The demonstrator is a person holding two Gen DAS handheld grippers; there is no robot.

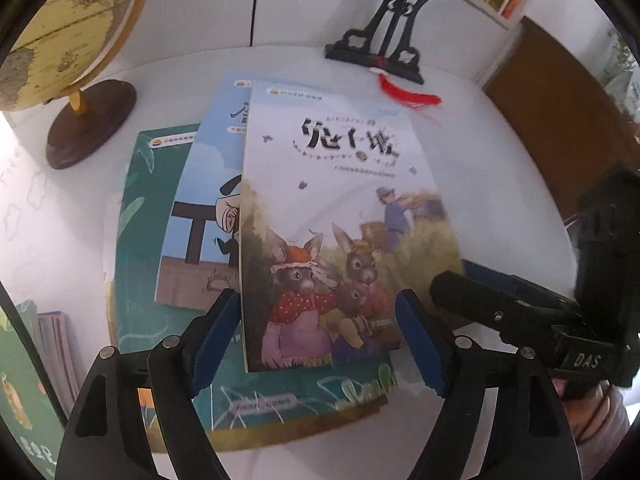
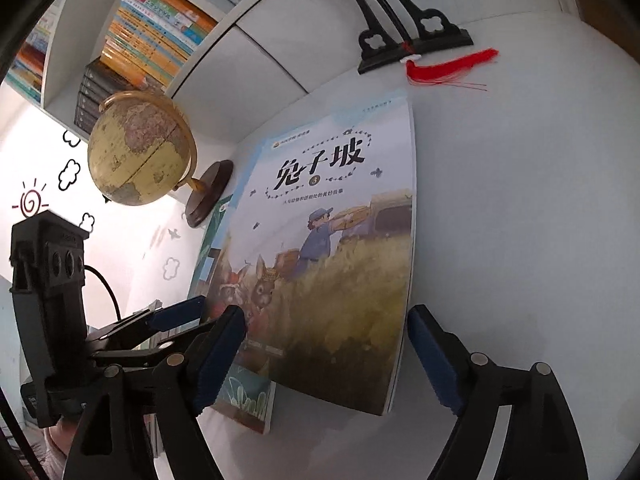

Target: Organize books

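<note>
Three books lie stacked and fanned on a white table (image 1: 500, 160). On top is a rabbit-cover book (image 1: 340, 216), also in the right wrist view (image 2: 332, 260). Under it is a blue book (image 1: 208, 208), and at the bottom a green book (image 1: 148, 216). My left gripper (image 1: 320, 340) is open, its blue pads either side of the rabbit book's near edge. My right gripper (image 2: 328, 356) is open over the same book's near right corner. The right gripper also shows in the left wrist view (image 1: 480, 288), and the left gripper in the right wrist view (image 2: 176, 316).
A globe (image 1: 60, 28) on a wooden base stands at the back left. A black ornamental stand (image 1: 380, 48) with a red tassel (image 1: 412, 98) is at the back. A shelf of books (image 2: 152, 28) hangs above. More books (image 1: 52, 344) lie at the left.
</note>
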